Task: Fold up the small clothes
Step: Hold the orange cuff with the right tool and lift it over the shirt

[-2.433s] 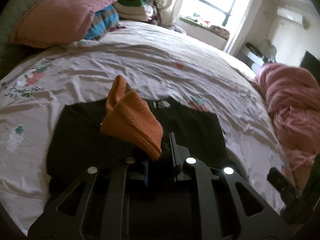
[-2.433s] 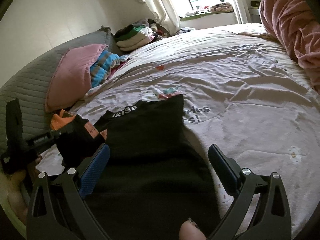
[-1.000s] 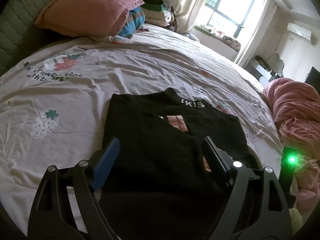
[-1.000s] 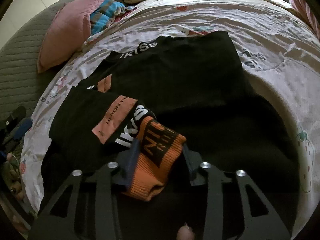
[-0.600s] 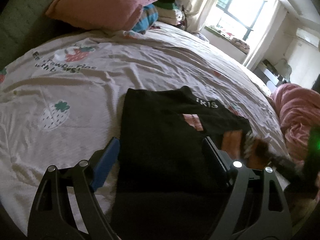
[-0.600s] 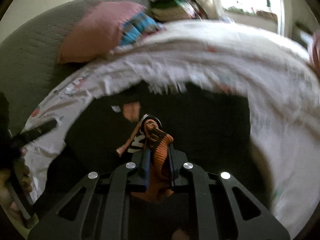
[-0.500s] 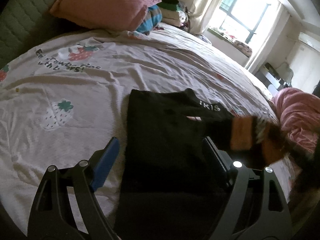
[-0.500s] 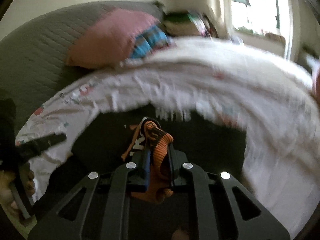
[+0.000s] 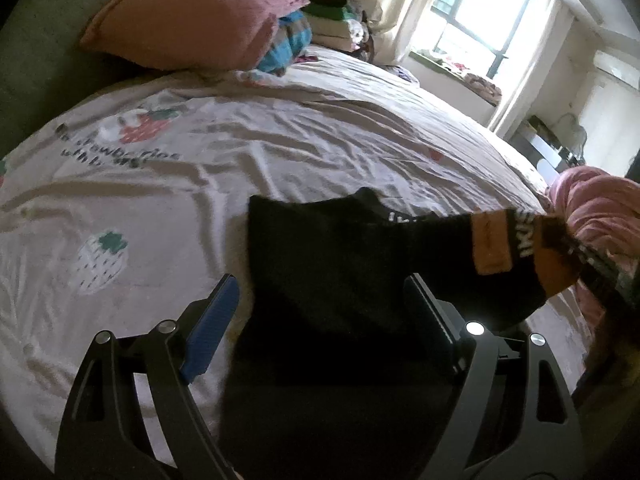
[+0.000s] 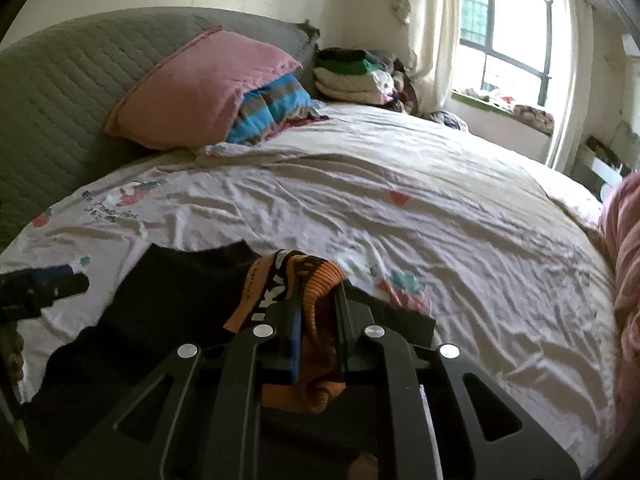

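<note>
A black sweater (image 9: 340, 264) with orange cuffs lies flat on the bed sheet (image 9: 180, 200). My left gripper (image 9: 320, 312) hovers open over its near part, with nothing pinched between the blue pad and the black one. In the right wrist view, my right gripper (image 10: 318, 304) is shut on the orange cuff (image 10: 316, 280) of one sleeve and holds it above the black sweater (image 10: 172, 296). From the left wrist view, that sleeve (image 9: 492, 244) stretches off to the right, where the blurred right gripper (image 9: 600, 272) grips it. The sweater's near hem is hidden under the gripper frames.
A pink pillow (image 10: 200, 88) and a blue striped cloth (image 10: 272, 108) lean on the grey headboard (image 10: 60, 92). A pile of folded clothes (image 10: 352, 76) sits at the far corner by the window. A pink blanket (image 9: 600, 208) is heaped at the bed's right side.
The right gripper closed on the orange cuff and lifted it, rolling as it rose and drawing the sleeve up off the sweater. The left gripper stayed open and shifted slightly.
</note>
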`<state>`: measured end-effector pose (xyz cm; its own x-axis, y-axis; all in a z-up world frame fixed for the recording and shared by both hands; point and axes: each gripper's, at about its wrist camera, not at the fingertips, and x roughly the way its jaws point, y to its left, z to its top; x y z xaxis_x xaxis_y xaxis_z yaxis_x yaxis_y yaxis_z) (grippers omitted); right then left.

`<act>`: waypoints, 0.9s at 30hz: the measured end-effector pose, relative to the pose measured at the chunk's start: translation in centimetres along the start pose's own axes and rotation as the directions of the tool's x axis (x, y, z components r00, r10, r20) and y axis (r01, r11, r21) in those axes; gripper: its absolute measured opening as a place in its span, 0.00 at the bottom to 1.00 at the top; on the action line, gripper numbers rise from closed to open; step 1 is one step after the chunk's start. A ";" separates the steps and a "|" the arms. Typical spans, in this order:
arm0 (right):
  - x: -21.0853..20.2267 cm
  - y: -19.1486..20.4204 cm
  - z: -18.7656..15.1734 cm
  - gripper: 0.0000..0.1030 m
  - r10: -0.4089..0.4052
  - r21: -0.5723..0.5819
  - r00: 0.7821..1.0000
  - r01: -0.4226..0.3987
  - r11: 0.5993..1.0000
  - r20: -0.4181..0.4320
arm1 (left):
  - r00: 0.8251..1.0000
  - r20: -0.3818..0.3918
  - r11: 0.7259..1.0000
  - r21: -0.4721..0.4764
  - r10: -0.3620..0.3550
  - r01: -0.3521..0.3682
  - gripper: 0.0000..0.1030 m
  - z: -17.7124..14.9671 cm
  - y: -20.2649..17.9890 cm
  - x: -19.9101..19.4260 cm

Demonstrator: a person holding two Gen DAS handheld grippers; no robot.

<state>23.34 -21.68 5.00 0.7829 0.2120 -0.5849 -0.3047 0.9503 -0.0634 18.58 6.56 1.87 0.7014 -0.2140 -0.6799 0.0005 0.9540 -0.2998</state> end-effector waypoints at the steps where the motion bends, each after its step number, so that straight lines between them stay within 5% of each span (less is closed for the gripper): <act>1: 0.2 -0.2 -0.3 0.12 -0.005 0.004 1.000 0.005 1.000 -0.004 | 1.000 -0.002 1.000 0.008 0.001 -0.001 0.74 0.2 -0.4 0.3; 11: 1.6 -1.6 -2.8 0.12 -0.029 0.031 0.998 0.031 0.999 -0.055 | 0.999 -0.050 0.999 0.035 -0.019 0.021 0.74 1.0 -3.3 4.1; 27: 3.3 -2.5 -4.5 0.17 -0.102 0.037 0.988 0.107 0.994 -0.118 | 0.994 -0.109 0.999 0.040 -0.022 0.026 0.74 -0.4 -2.1 7.4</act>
<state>24.30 -24.37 -0.41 0.7405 0.0861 -0.6665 -0.1990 0.9754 -0.0951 23.47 2.85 -2.83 0.6193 -0.2565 -0.7421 0.0478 0.9557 -0.2905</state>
